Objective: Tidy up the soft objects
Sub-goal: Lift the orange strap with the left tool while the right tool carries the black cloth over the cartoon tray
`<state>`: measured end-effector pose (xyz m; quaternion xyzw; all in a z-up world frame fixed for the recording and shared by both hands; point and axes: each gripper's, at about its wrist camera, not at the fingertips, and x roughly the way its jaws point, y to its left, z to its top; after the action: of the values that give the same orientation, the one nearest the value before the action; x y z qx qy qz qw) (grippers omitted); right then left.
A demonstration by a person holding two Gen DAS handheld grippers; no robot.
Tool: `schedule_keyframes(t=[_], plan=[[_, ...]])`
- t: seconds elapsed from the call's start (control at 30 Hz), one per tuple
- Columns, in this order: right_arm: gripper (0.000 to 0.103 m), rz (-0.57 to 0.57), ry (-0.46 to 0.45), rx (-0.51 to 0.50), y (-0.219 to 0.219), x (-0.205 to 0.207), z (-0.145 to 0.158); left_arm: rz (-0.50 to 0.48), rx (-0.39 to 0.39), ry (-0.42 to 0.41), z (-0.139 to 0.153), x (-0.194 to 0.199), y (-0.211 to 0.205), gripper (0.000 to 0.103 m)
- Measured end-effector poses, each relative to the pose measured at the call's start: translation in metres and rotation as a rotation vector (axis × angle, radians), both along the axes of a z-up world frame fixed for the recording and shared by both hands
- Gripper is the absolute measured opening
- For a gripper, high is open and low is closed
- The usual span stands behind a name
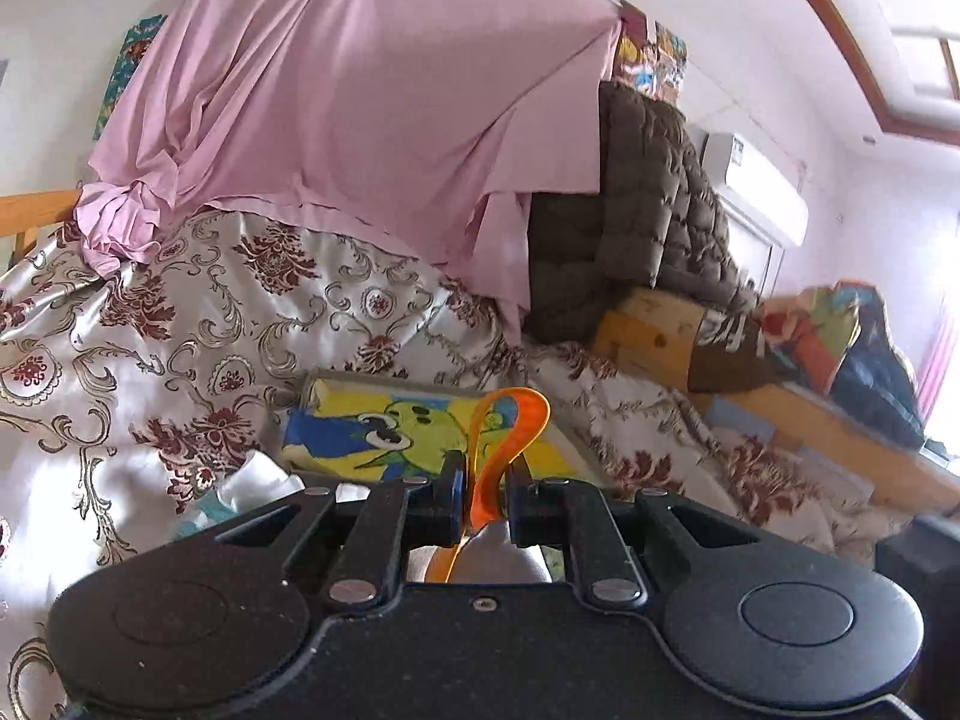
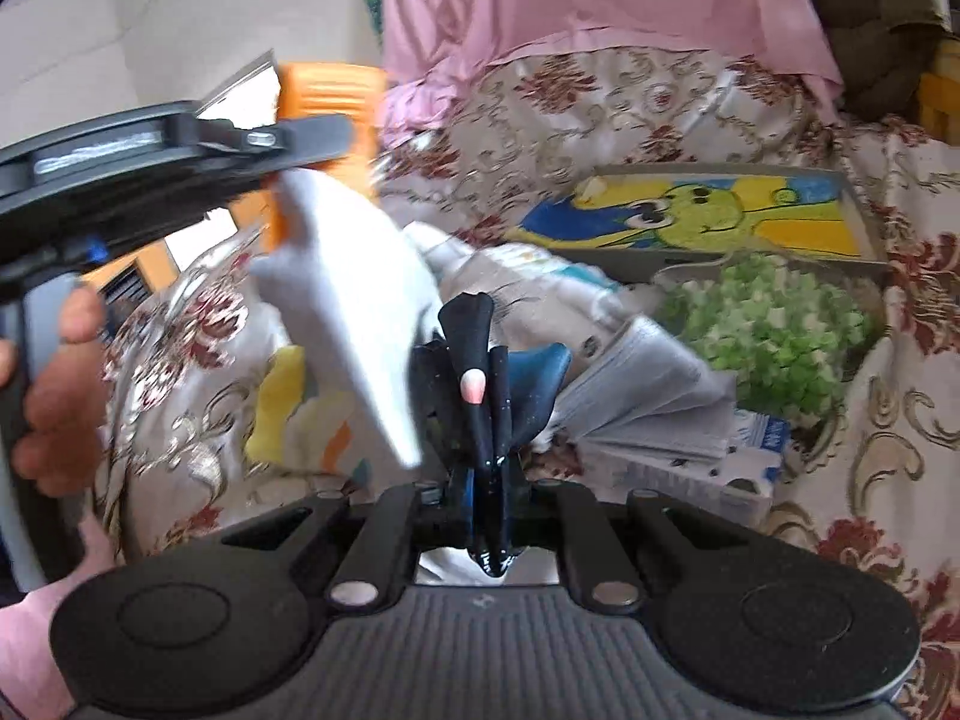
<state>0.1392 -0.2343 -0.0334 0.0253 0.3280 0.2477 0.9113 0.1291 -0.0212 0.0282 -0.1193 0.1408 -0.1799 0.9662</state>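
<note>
Both grippers loaded: left gripper (image 1: 486, 495) pinching orange strap (image 1: 510, 438) of white pouch (image 2: 354, 294), right gripper (image 2: 487, 420) clamped on dark cloth (image 2: 477, 354). Mid-carry above floral bedspread (image 1: 180, 312). Next: pick clear drop spot.

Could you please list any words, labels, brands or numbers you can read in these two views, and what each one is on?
None can be read.
White and blue packet: blue print, too blurred.
Air conditioner: small dark label, too small.
Cartoon picture: drawing only, no words.
</note>
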Motion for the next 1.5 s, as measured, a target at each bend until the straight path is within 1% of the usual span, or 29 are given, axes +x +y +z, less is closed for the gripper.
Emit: schedule_keyframes(t=[0.07, 0.2, 0.4, 0.53, 0.57, 0.6, 0.63, 0.67, 0.73, 0.8, 0.83, 0.93, 1.07, 1.1, 1.2, 1.3, 1.4, 1.5], plan=[[0.009, -0.028, -0.017, 0.005, -0.004, 0.001, 0.002, -0.001, 0.019, -0.037, 0.008, -0.004, -0.001, 0.017], [0.009, -0.077, -0.054, 0.038, -0.016, 0.002, 0.012, 0.009, 0.098, -0.142, 0.02, -0.019, -0.007, 0.017], [0.009, -0.134, -0.117, 0.095, -0.032, 0.001, 0.023, -0.005, 0.143, -0.27, 0.033, -0.037, -0.013, 0.017], [0.009, -0.158, -0.147, 0.144, -0.041, 0.002, 0.029, -0.016, 0.19, -0.366, 0.038, -0.051, -0.022, 0.017], [0.009, -0.168, -0.15, 0.149, -0.044, 0.003, 0.03, -0.021, 0.194, -0.357, 0.038, -0.05, -0.023, 0.017], [0.009, -0.179, -0.154, 0.155, -0.048, 0.005, 0.03, -0.033, 0.173, -0.329, 0.039, -0.048, -0.023, 0.017], [0.009, -0.186, -0.157, 0.157, -0.05, 0.007, 0.03, -0.049, 0.141, -0.317, 0.04, -0.046, -0.021, 0.017], [0.009, -0.196, -0.159, 0.161, -0.052, 0.01, 0.031, -0.055, 0.125, -0.313, 0.04, -0.045, -0.021, 0.017], [0.009, -0.201, -0.173, 0.161, -0.054, 0.018, 0.033, -0.027, 0.161, -0.274, 0.035, -0.033, -0.024, 0.017], [0.009, -0.2, -0.203, 0.156, -0.055, 0.03, 0.037, -0.024, 0.124, -0.227, 0.034, -0.022, -0.02, 0.017], [0.009, -0.201, -0.21, 0.161, -0.055, 0.038, 0.038, -0.016, 0.105, -0.218, 0.035, -0.016, -0.019, 0.017], [0.009, -0.215, -0.223, 0.187, -0.058, 0.069, 0.041, -0.002, 0.086, -0.186, 0.037, 0.006, -0.017, 0.017], [0.009, -0.244, -0.217, 0.222, -0.06, 0.116, 0.042, 0.015, 0.054, -0.142, 0.038, 0.048, -0.016, 0.017], [0.009, -0.252, -0.206, 0.229, -0.061, 0.127, 0.041, 0.015, 0.043, -0.132, 0.038, 0.06, -0.016, 0.017], [0.01, -0.295, -0.153, 0.251, -0.07, 0.162, 0.036, 0.017, 0.046, -0.107, 0.035, 0.105, -0.022, 0.017], [0.01, -0.346, -0.105, 0.249, -0.08, 0.192, 0.028, 0.017, 0.037, -0.053, 0.026, 0.154, -0.03, 0.017], [0.01, -0.385, -0.054, 0.23, -0.086, 0.217, 0.019, 0.017, 0.026, 0.026, 0.01, 0.199, -0.041, 0.017], [0.01, -0.417, -0.001, 0.229, -0.091, 0.241, 0.009, 0.021, 0.018, 0.127, -0.011, 0.239, -0.052, 0.017]])
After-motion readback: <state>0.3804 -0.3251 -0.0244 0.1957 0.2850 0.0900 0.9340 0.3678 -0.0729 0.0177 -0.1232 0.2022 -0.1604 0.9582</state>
